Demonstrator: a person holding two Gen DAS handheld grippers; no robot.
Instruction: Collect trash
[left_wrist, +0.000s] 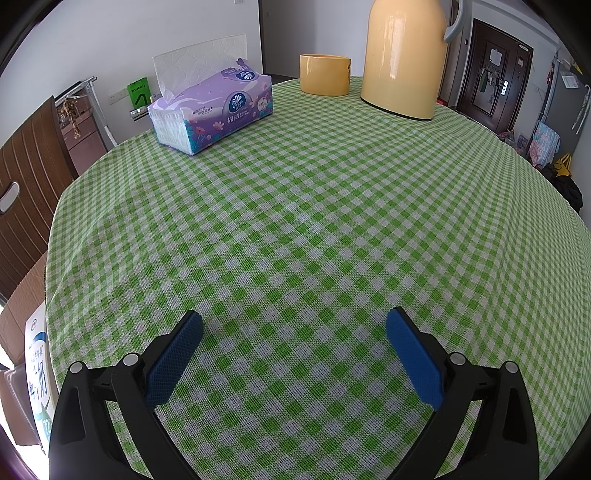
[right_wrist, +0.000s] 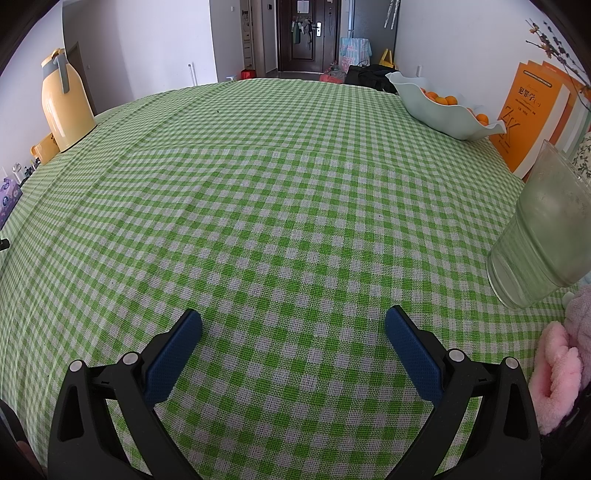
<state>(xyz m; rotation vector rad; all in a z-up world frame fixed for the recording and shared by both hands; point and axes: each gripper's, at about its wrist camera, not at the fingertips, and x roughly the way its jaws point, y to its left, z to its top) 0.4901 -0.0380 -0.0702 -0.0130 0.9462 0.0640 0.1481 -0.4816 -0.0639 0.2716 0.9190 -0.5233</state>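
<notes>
Both the left claw and right claw hover spread and empty over the green-checked bench. No trash shows; a tissue pack sits far left.

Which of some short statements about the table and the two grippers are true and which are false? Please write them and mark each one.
1. Both grippers are open and hold nothing. True: the left gripper and the right gripper have their jaws apart over bare tablecloth.
2. The tissue pack is closed, with no tissue showing. False: a white tissue stands up out of its top.
3. The fruit bowl holds oranges. True.
4. The yellow thermos lies on its side. False: it stands upright, beside a short yellow cup.
5. The clear cup stands at the right of the right wrist view. True.
</notes>
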